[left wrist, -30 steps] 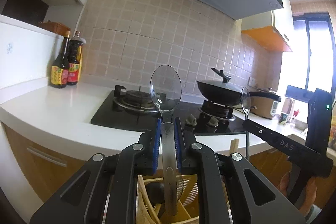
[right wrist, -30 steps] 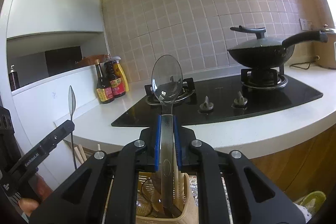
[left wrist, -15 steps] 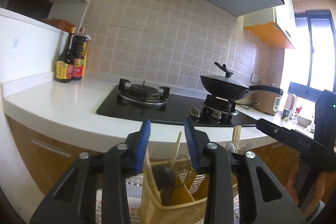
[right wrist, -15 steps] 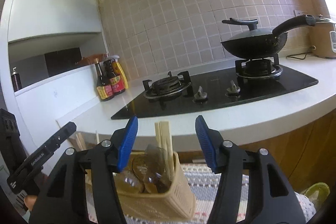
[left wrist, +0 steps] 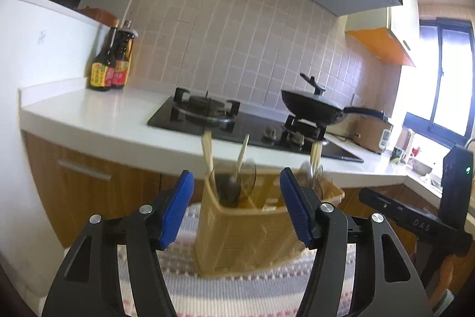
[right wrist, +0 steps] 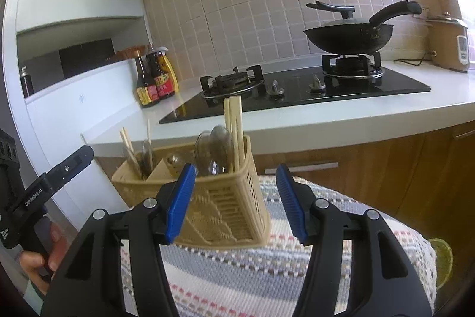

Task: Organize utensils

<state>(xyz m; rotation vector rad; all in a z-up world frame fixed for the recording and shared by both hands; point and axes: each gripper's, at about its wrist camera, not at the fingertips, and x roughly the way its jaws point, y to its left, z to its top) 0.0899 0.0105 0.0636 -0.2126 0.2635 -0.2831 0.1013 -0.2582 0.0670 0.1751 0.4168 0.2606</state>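
Spoons [right wrist: 214, 149] dropped, caddy [right wrist: 225, 207] contents blurred

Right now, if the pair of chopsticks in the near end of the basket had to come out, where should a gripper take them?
Grip the chopsticks on their bare upper ends, coming from above. They stand nearly upright, clear above the basket rim, while spoons crowd their lower half.

Two wrist fisheyes, close above utensil basket [left wrist: 237, 233], facing the stove [right wrist: 297, 91], both sharing these
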